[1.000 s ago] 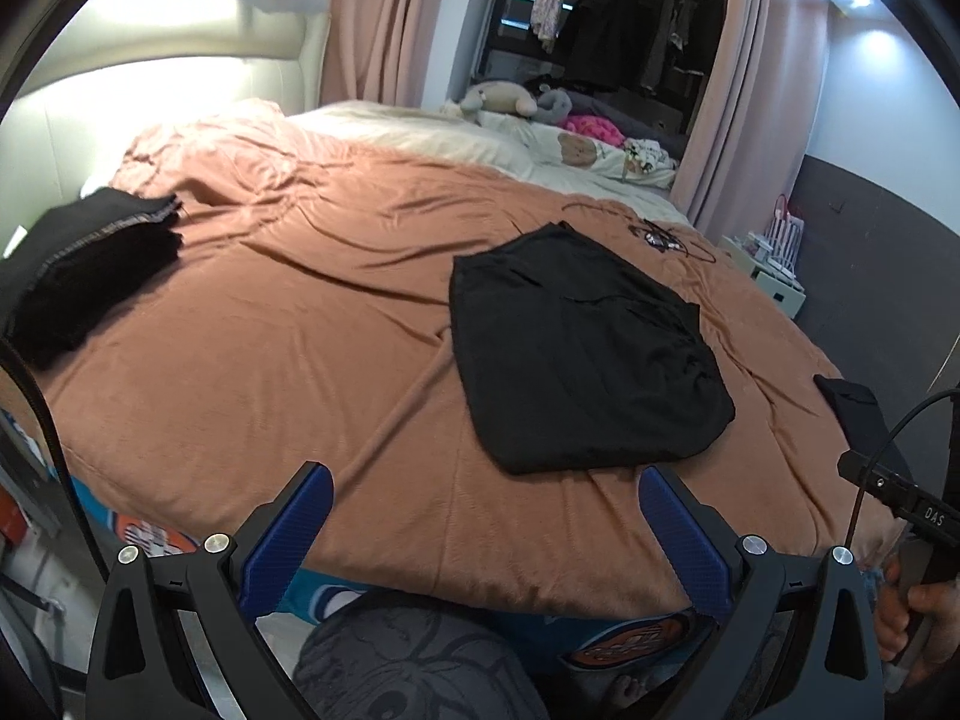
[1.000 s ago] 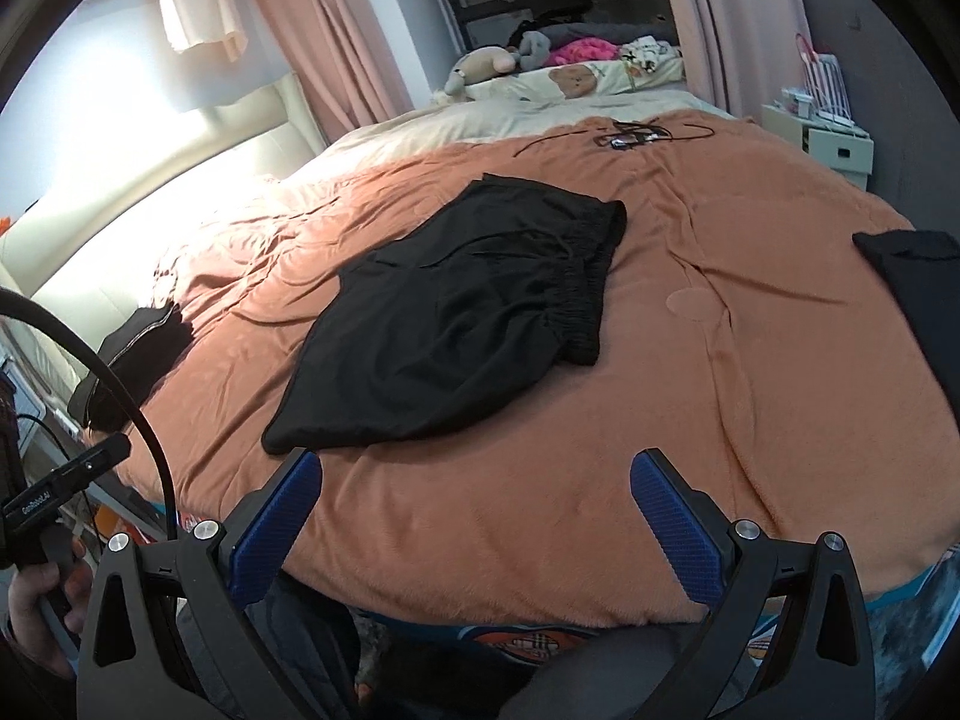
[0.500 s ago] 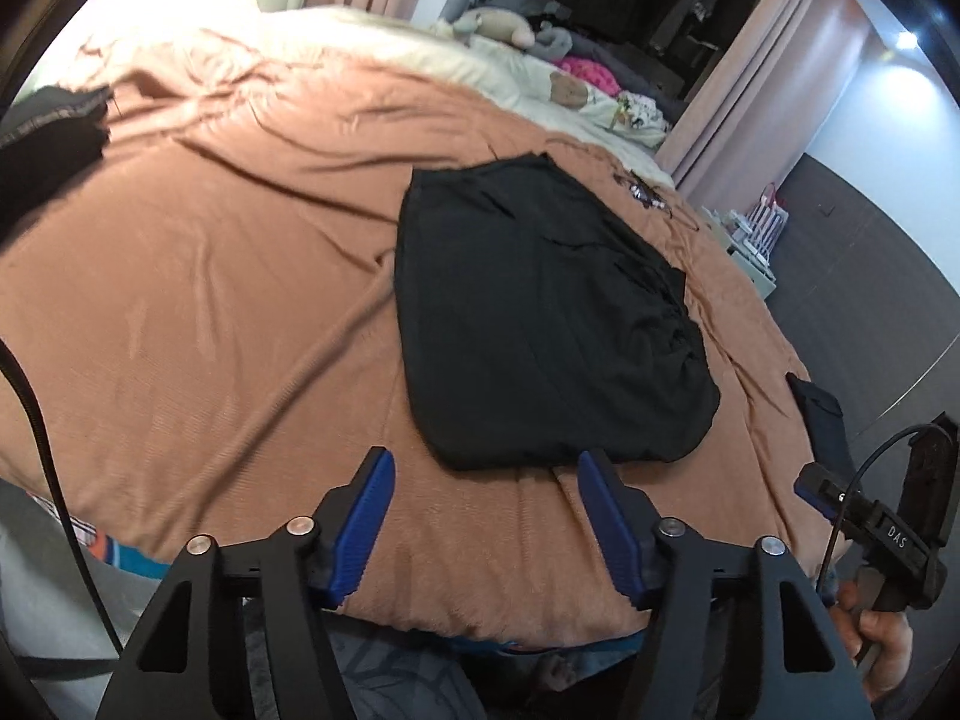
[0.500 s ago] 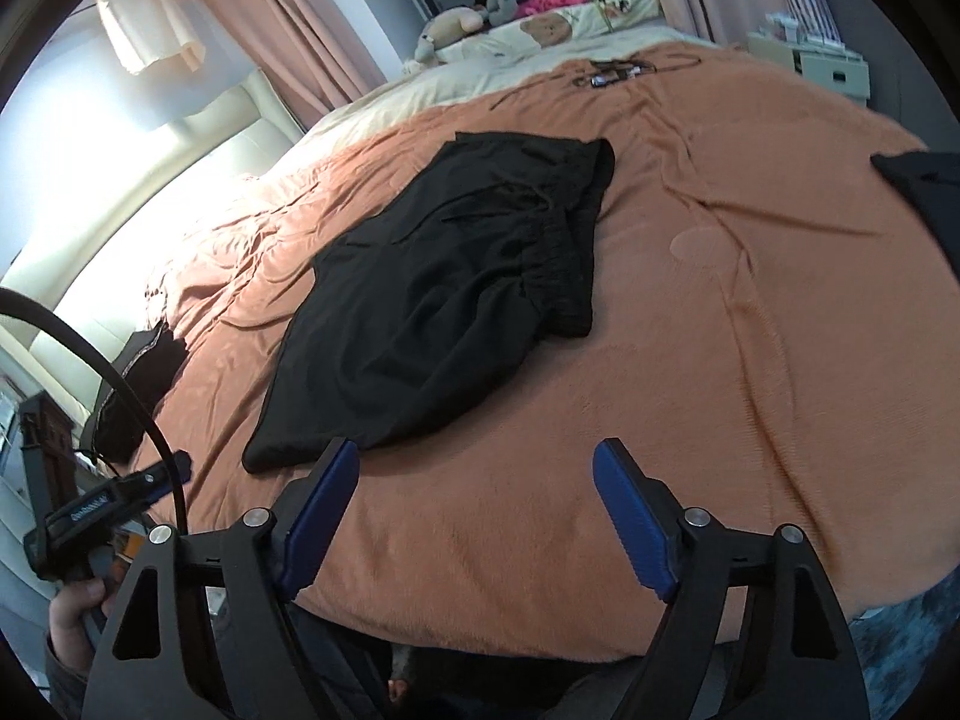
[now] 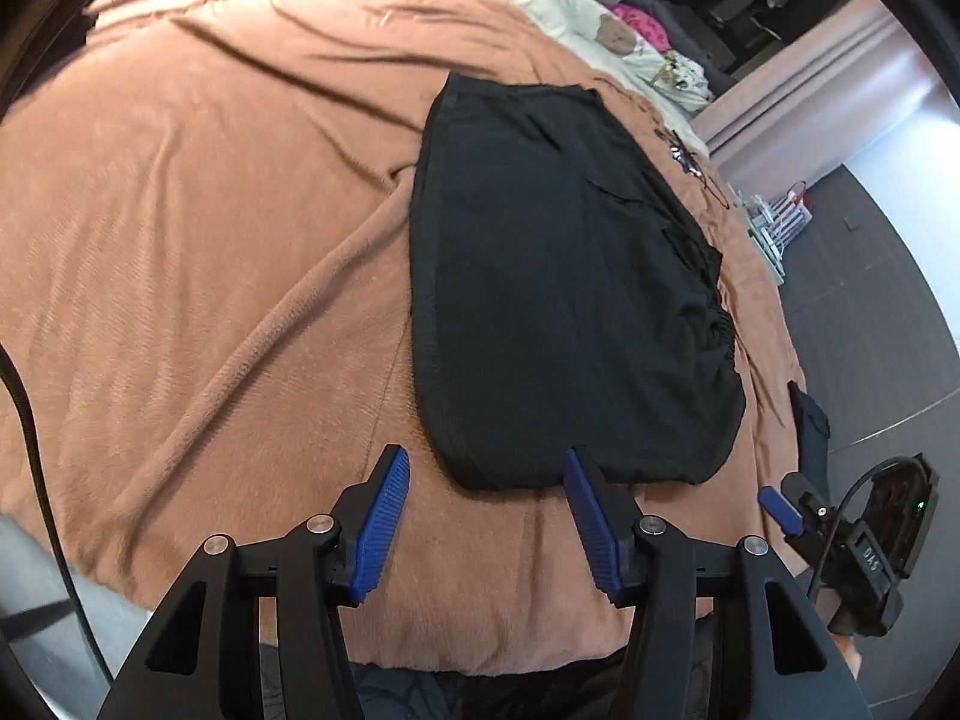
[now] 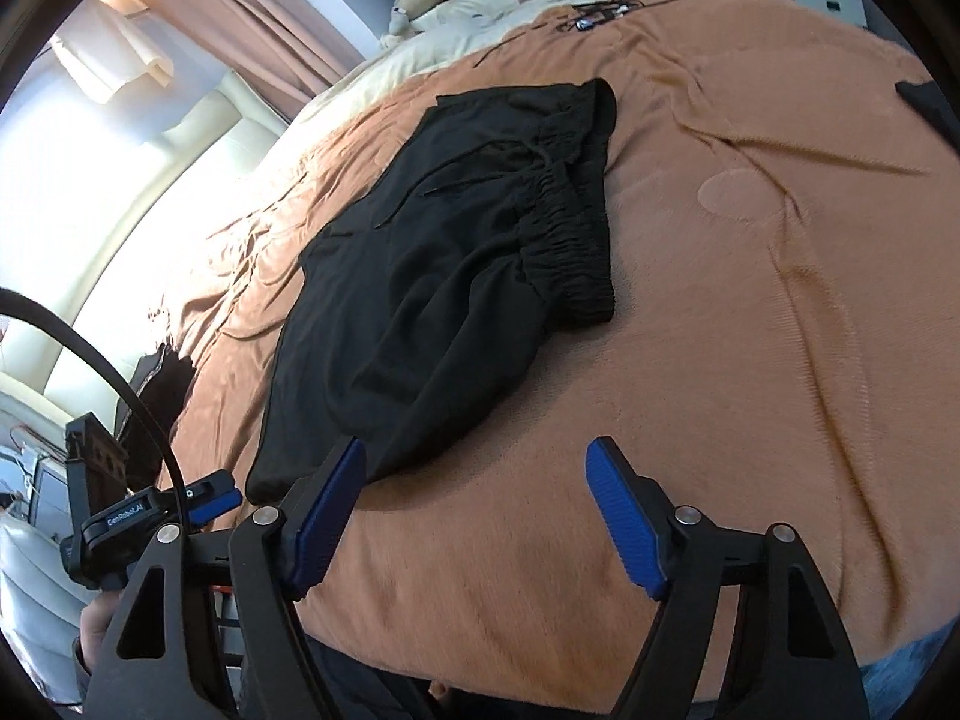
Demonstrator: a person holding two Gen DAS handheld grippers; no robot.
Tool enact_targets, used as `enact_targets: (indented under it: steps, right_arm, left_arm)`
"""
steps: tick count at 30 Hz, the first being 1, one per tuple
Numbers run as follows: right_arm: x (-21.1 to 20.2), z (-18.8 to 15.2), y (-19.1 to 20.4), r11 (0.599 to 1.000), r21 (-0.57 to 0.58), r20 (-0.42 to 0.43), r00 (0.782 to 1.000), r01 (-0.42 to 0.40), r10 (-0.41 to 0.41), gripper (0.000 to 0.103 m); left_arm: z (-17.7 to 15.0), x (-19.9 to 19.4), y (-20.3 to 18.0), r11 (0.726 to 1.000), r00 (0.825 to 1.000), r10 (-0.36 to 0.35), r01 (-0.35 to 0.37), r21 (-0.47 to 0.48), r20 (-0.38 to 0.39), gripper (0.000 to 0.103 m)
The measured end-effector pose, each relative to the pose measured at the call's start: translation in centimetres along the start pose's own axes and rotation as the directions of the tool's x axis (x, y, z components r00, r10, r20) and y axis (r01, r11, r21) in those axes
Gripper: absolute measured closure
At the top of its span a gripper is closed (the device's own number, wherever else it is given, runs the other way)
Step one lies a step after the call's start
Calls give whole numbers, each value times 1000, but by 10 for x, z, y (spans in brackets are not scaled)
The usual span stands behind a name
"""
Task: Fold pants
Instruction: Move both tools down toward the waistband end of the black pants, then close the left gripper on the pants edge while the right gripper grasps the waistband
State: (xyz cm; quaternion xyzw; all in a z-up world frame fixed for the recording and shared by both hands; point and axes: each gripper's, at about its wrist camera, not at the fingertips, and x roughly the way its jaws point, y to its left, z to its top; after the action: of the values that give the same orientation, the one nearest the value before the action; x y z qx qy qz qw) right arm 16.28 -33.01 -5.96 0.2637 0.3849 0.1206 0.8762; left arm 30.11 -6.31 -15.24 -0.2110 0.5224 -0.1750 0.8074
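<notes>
Black pants (image 5: 564,300) lie flat on the brown blanket (image 5: 198,252) of the bed, already doubled along their length, so that the two legs rest one on the other; the elastic waistband (image 6: 570,252) is bunched at the side nearer the right tongs. The garment is spread near the bed's front edge, presumably so that both tools can reach its near end. The left tongs (image 5: 486,474) are open, empty, and poised at the near hem corner, the tips straddling it; whether they touch the cloth cannot be told. The right tongs (image 6: 477,468) are likewise open and empty, the left finger overlapping the near edge of the pants, the right finger over bare blanket. This paired placement suggests a grasp of the near end for a fold across the length.

Obscured details: the lower layer of the pants is covered by the upper. A second dark garment (image 5: 810,420) at the bed's right edge is cut off by the frame, and another dark heap (image 6: 159,384) to the left is partly hidden. The small tangle of cable (image 6: 600,12) beyond the pants is too small to identify.
</notes>
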Motion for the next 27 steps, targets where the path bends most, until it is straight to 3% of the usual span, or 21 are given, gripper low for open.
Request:
enact_targets:
  steps: [6,21,27]
  right_arm:
    - [18,15,-13,995,89,-12,999,-36,37,28]
    - [59,38,-42,966,240,-29,994,-96,106,33]
    - [70,44,-50,952,294,-17,995,-88,97,52]
  left_arm:
    - [15,12,7,999,998,42,-43,-33,-36,52]
    - [42,39,20,992,997,-36,27,-125,-71,57]
    - [23,33,19,982,991,-98,82,-169,-90,60]
